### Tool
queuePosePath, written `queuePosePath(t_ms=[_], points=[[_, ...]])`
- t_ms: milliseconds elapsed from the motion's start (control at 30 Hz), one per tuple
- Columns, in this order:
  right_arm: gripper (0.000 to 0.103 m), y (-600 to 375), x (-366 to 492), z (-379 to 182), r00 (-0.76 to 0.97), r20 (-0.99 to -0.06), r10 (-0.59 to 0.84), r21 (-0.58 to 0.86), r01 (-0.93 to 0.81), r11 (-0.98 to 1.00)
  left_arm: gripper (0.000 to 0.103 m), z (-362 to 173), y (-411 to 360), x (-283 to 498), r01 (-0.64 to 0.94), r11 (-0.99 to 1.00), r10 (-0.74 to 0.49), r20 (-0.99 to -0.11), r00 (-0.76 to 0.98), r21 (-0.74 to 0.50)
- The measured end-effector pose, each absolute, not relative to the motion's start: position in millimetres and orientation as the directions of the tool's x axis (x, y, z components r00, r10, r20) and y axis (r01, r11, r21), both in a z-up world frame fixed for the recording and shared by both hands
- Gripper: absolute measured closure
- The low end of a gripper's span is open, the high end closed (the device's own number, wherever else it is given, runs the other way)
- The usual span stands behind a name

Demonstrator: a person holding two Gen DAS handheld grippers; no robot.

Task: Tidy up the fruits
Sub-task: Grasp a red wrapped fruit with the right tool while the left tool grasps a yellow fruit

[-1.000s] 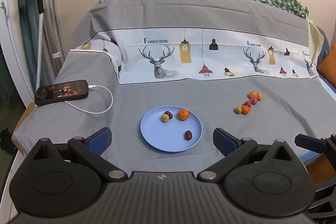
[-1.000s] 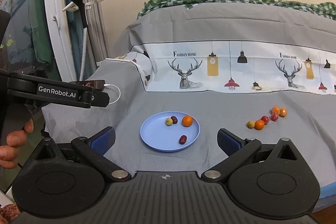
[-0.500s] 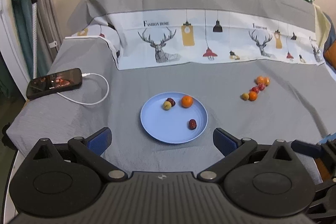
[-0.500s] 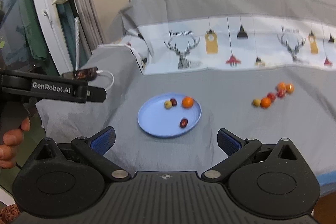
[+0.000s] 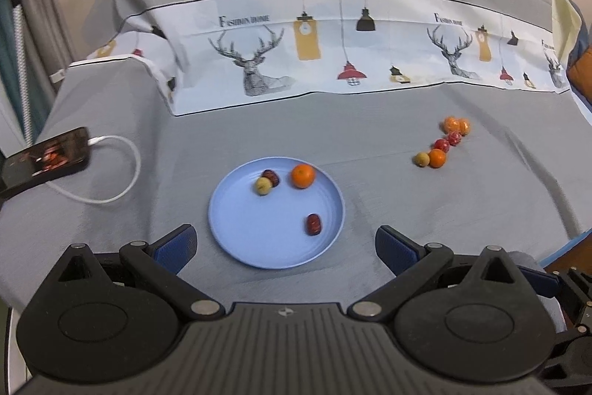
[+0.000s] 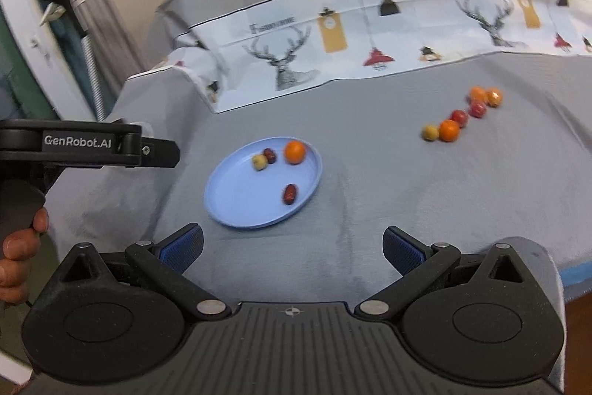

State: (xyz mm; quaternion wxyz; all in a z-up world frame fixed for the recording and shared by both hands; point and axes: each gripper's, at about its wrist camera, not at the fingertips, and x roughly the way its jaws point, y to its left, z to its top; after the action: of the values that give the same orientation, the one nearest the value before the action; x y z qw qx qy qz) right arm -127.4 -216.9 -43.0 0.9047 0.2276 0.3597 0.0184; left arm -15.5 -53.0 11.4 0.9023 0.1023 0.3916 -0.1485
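Observation:
A blue plate [image 5: 236, 239] lies on the grey cloth and holds an orange [image 5: 302, 175], a yellow-green fruit [image 5: 263, 186], and two dark red fruits. It also shows in the right wrist view [image 6: 229, 195]. A loose row of several small orange, red and yellow fruits [image 5: 442, 145] lies to the plate's right, also in the right wrist view [image 6: 458, 117]. My left gripper [image 5: 285, 247] is open and empty, just short of the plate's near rim. My right gripper [image 6: 292, 248] is open and empty, near the plate's near edge.
A phone [image 5: 46, 158] with a white cable [image 5: 118, 180] lies at the left edge of the cloth. The cloth rises at the back into a printed band [image 5: 333, 50]. The cloth's edge drops off at the right [image 5: 566, 239]. The left gripper's body [image 6: 81, 143] shows at the right wrist view's left.
Both grippers have moved forward and lower toward the plate and fruits, which now look larger. The right wrist view has tilted. Both grippers stay open.

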Motion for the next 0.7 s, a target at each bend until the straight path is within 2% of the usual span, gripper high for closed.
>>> queuePosePath(t_ms=[433, 600, 700], points=[[0.001, -289, -105, -69, 0.732, -0.677, -0.078, 0.321, 0.389, 0.863, 0.0, -16, -118, 20, 0.451, 0.89, -0.243, -0.768, 0.592, 0.066], [0.001, -337, -79, -87, 0.701, -0.673, -0.237, 0.239, 0.51, 0.827, 0.0, -41, -170, 39, 0.537, 0.824, -0.236, -0.754, 0.613, 0.179], [0.001, -369, -50, -108, 0.674, -0.674, -0.302, 0.188, 0.553, 0.812, 0.0, -62, -205, 57, 0.604, 0.773, -0.261, -0.77, 0.582, 0.194]])
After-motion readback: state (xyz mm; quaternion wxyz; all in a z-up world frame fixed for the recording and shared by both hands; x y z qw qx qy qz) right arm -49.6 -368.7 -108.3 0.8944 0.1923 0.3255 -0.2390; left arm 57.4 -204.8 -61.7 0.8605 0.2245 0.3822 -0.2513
